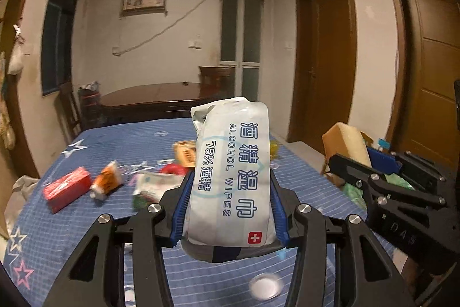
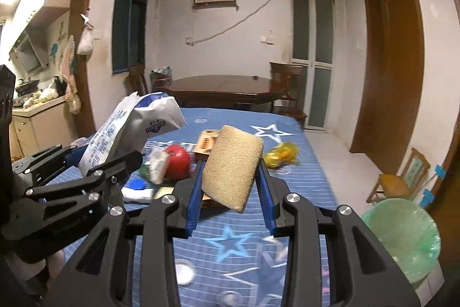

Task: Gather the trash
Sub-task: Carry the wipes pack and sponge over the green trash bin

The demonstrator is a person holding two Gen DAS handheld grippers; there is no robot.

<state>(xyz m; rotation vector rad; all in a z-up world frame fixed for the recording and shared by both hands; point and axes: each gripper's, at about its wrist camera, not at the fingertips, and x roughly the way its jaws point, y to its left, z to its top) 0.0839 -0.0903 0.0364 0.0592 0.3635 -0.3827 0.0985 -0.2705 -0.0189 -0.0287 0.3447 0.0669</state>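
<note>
Two loads: I have one piece of trash clamped in each gripper, both lifted above the bed.
My left gripper (image 1: 230, 209): clenched on the alcohol wipes pack (image 1: 231, 169); my blue pads press its two long sides and it stands upright, label facing me.
My right gripper (image 2: 231, 192): grasping the tan sponge (image 2: 233, 163), which sits tilted between my blue pads, top leaning right.
Bed (image 1: 115, 140): blue star-print sheet under both grippers.
Trash on the sheet, left view: a red box (image 1: 66, 188) near the left edge, an orange-and-white wrapper (image 1: 107, 182) just beside it, crumpled white packaging (image 1: 152, 186) further right.
Trash on the sheet, right view: a red round item (image 2: 178, 164) behind my left pad, a yellow wrapper (image 2: 281, 155) to the right of the sponge, an orange carton (image 2: 205, 144) partly hidden behind it.
Bin: a green bag-lined bin (image 2: 408, 235) stands on the floor beside the bed, at my right.
Background: dark wooden table (image 2: 224, 88) beyond the bed's far end.
</note>
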